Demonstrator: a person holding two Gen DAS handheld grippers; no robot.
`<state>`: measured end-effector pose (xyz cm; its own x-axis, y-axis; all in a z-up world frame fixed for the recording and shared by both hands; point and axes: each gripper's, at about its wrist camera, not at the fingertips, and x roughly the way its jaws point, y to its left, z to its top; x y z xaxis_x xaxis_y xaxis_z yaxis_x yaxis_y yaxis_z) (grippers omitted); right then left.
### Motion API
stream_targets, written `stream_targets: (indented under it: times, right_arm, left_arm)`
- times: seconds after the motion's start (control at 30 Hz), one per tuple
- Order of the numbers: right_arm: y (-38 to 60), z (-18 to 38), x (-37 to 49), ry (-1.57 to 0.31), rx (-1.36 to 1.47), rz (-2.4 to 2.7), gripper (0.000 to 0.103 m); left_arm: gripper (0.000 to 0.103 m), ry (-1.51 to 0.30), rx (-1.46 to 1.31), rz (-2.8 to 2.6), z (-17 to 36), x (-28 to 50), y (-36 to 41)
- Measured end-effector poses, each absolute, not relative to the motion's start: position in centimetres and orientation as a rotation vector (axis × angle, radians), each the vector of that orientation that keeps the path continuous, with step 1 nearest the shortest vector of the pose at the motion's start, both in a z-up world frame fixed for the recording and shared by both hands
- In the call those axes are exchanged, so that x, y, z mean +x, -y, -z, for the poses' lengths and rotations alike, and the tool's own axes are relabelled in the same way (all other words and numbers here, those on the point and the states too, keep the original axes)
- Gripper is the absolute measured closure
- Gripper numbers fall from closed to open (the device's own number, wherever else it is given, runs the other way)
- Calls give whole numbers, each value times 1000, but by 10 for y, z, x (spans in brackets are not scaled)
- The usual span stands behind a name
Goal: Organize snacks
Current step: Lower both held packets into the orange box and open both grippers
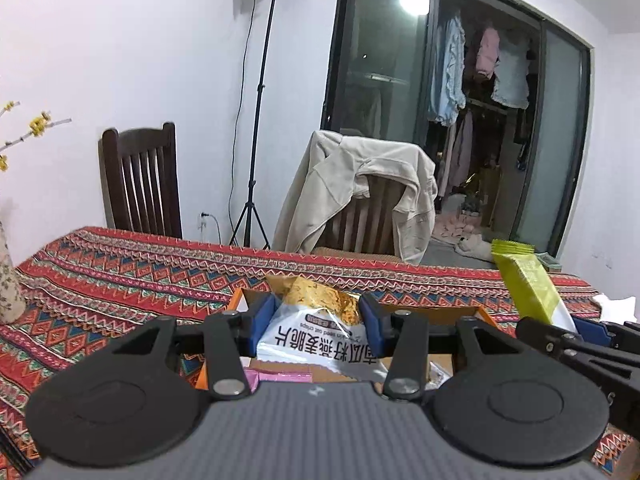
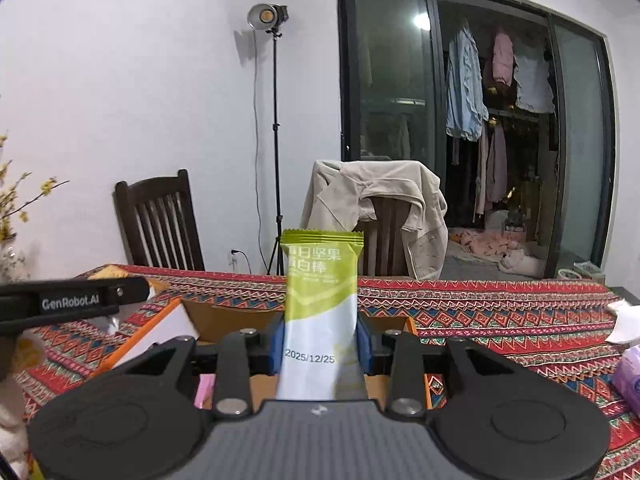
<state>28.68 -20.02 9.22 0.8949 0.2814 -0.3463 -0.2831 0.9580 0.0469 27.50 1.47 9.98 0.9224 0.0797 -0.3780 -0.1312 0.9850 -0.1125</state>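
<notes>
Above the box (image 2: 224, 312), the left gripper (image 1: 316, 320) clamps a crisp packet (image 1: 316, 332); the right gripper (image 2: 320, 344) clamps a green bar (image 2: 320, 300).

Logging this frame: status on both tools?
Left tool shut on oat crisp packet. Right tool shut on green bar. Both over open box; nothing blocking.

We see a red zigzag-patterned tablecloth (image 2: 500, 312), a green-and-white snack bar wrapper (image 2: 320, 300), and an orange-edged box (image 1: 486, 316).
</notes>
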Motion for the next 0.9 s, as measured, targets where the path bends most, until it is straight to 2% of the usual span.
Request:
stream_targets:
  times: [0.23,0.5,0.63,0.7,0.73,0.77,0.8,0.83,0.9]
  right_arm:
    - [211,-65,323,-384,7,-249,69]
    - [214,-33,348,-515,27,-273,68]
    - [214,-20,353,-567,17,-260,65]
    - [215,-16,355,-584,15,-260,63]
    - [215,-15,355,-589,19,-266,63]
    - [216,-15,355,-588,24,-272,60]
    - [217,-16,355,-586,31,-283,45]
    - [218,-17,354,-580,39,-292,24]
    - [219,-20,350,-555,42,-293,9]
  left_arm:
    - [55,-419,-157,-117,-72,302,-26]
    - [55,-514,-149,-131,-42,324,-36]
    - [55,-549,-139,-148,-32,327,-37]
    - [50,-548,-152,-143,-32,326,-38]
    - [40,-542,-156,-139,-32,326,-39]
    - [21,-533,-154,-143,-33,324,-38]
    - [11,-524,-148,-152,-34,323,-38]
    - [0,-510,-142,-165,-35,322,-37]
    - [0,-485,-135,-162,-39,317,-36]
